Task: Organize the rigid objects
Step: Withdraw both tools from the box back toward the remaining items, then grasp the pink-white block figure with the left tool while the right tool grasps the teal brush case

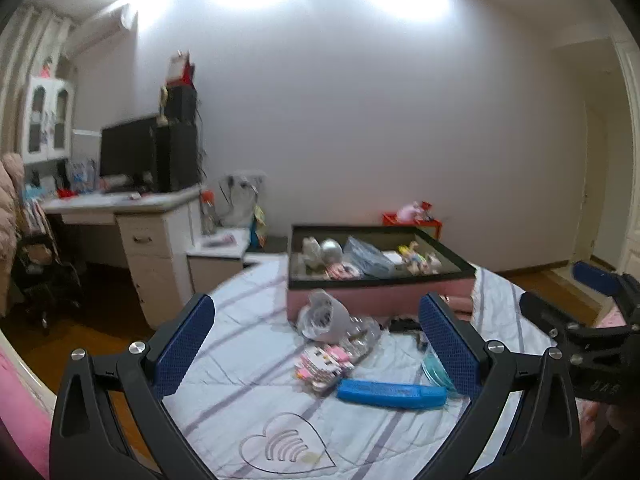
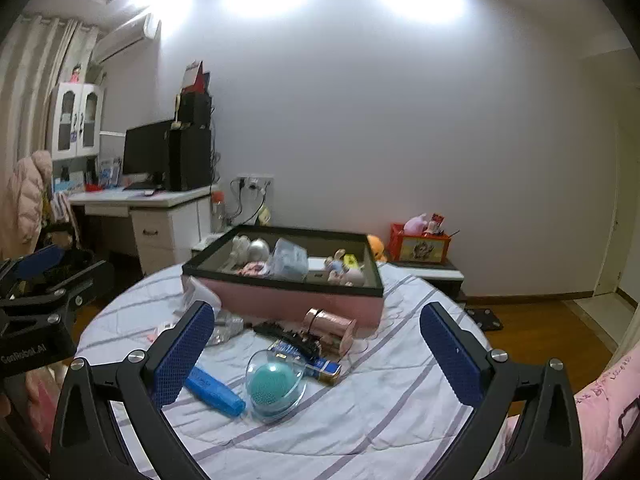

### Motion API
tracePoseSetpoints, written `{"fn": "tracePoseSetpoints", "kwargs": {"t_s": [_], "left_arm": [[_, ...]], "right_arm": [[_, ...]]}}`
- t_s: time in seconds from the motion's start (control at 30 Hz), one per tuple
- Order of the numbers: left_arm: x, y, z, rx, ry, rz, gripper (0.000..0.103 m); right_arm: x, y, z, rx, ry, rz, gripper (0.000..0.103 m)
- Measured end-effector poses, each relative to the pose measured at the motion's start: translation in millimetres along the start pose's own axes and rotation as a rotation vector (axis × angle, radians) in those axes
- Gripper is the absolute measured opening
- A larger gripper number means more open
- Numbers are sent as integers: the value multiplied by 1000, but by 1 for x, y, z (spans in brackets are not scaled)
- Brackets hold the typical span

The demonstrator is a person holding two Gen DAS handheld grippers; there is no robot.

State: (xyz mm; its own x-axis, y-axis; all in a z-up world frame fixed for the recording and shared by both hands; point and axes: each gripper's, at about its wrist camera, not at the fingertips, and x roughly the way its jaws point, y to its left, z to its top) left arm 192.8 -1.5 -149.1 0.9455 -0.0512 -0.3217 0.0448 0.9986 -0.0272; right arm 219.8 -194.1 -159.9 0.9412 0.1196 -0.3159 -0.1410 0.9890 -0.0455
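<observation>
A pink box with a black rim (image 1: 380,294) (image 2: 280,300) sits at the far side of the striped bed and holds several small things. In front of it lie a blue bar (image 1: 390,393) (image 2: 214,390), a clear case with a teal disc (image 2: 274,386), a pink cylinder (image 2: 330,322), a black strip (image 2: 288,336), a blue-and-gold packet (image 2: 320,366), a grey cup-like object (image 1: 324,316) and pink-white cards (image 1: 324,364). My left gripper (image 1: 316,350) is open above the cards. My right gripper (image 2: 316,350) is open and empty above the case.
A white desk (image 1: 132,204) (image 2: 160,200) with a monitor stands at the left. A red crate (image 2: 418,246) with toys sits behind the bed. The bedspread (image 2: 360,420) has a heart print (image 1: 286,446) near me. Wooden floor lies right.
</observation>
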Motion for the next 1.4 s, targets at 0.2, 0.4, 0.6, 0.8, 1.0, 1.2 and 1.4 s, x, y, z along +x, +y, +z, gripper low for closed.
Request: {"fn": "tracePoseSetpoints", "kwargs": {"t_s": [0.2,0.4,0.6,0.8,1.0,1.2,1.4], "left_arm": [[29,1,-24,16,135,4,103],[49,10,-34,9,203,9,103],[67,21,-38,-26,259,-10,103],[89,23,-45,1,356,-19,103],[100,18,-45,-15,421,-49,103],[117,10,-44,-75,485,-70,103],[137,18,-46,-39,543,0,103]], "right_arm": [[41,3,-17,30,180,6,103],[78,11,-33,61,310,17,103],[103,19,-40,33,422,26,94],[118,12,-48,84,494,113,62],[111,2,-49,91,486,121,59],[102,-23,-54,105,486,102,59],[102,-27,-56,116,476,114,59]]}}
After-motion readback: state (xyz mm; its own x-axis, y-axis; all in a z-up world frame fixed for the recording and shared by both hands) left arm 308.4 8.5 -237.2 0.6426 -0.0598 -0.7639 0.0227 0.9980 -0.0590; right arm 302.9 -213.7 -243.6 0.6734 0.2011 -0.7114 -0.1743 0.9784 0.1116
